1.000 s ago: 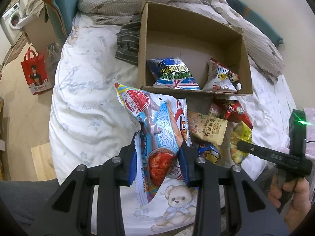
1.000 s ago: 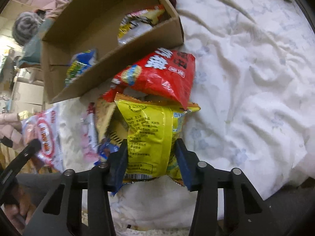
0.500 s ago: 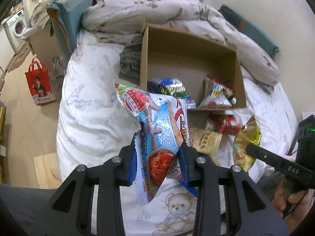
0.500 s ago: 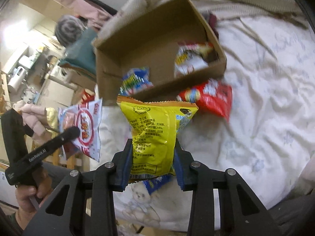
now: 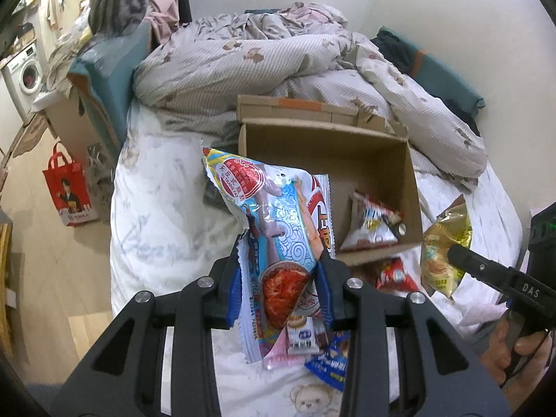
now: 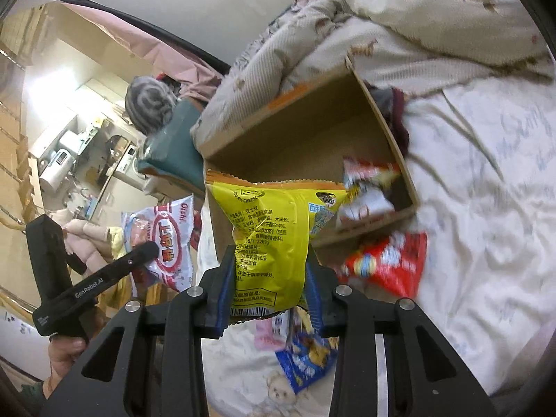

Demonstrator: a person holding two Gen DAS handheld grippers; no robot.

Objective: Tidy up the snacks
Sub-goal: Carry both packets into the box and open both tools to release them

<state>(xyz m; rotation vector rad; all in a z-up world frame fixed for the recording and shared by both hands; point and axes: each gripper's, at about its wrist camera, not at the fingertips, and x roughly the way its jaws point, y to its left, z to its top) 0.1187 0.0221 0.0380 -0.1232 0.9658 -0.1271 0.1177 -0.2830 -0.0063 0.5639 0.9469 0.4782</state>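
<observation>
At the bottom of the left wrist view, the left gripper point(image 5: 279, 278) is clamped on the lower part of a blue-and-white noodle pack point(image 5: 274, 236), which stands up between the blue pads and hides the near left corner of the box point(image 5: 413, 187) behind it. Just under the pack, a blue packet point(image 5: 330, 361) lies on the white sheet point(image 5: 156, 215), beside a printed bear. At the lower right a hand point(image 5: 514, 351) holds the other tool.

At the bottom of the right wrist view, the right gripper point(image 6: 267, 279) grips a yellow bag point(image 6: 271, 239) by its lower half; the pads press its sides and the bag bulges above them. The bag covers the box's near wall and part of its inside. Below it lie a pink wrapper point(image 6: 266, 333) and the blue packet point(image 6: 305, 358). At the left of that frame the left tool's finger crosses a red-and-white pack, the one it holds.

A little farther, a red bag point(image 5: 394, 272) lies on the sheet against the box's near wall. In the box, at centre frame, a white-and-red packet point(image 5: 373, 222) leans in the near right corner; the rest of the floor that shows is bare card. Beyond the box a rumpled quilt point(image 5: 264, 59) fills the top of the frame. At the far left stand a red tote point(image 5: 67, 191) on the wood floor and a washing machine point(image 5: 24, 73).
</observation>
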